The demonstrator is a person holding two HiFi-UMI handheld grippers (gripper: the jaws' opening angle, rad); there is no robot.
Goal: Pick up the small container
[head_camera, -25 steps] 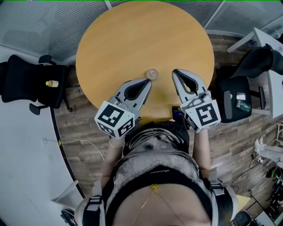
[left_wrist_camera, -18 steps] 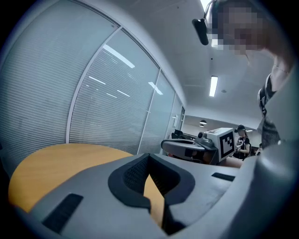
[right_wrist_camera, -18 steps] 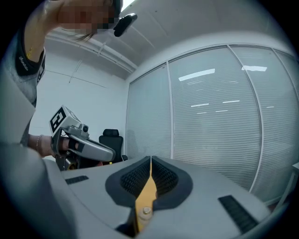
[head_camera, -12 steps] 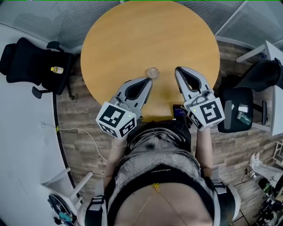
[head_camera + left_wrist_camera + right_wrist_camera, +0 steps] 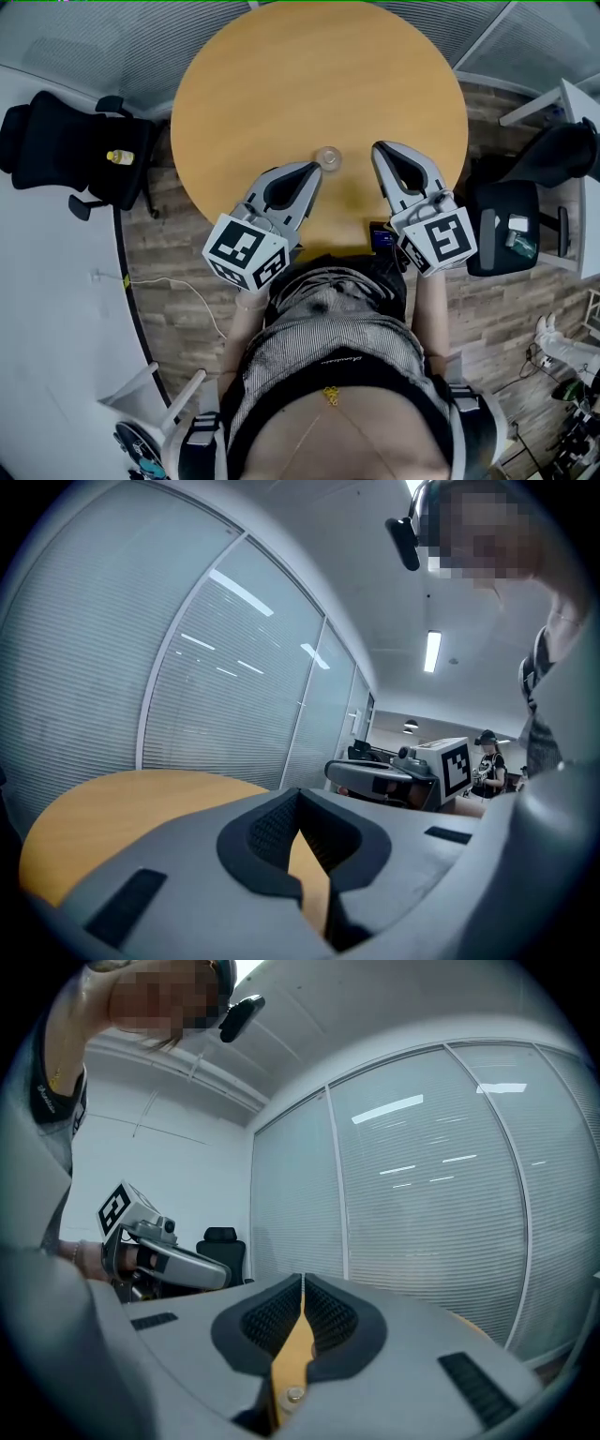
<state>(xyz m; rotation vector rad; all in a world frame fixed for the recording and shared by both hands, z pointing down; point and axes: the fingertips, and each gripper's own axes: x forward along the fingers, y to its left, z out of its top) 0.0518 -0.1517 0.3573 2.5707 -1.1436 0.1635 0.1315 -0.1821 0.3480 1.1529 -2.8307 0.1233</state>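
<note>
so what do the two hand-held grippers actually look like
They match. The left hand-held gripper and the right hand-held gripper are light grey moulded shells that taper to rounded tips. Black ribbed pads line a teardrop-shaped cutout in each. Each has a marker cube at the back, white with black square patterns.

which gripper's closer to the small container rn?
Left. In the head view the left gripper has its tip close beside the small container, on its lower-left side. The right gripper is off to its right across a wider gap.
</note>
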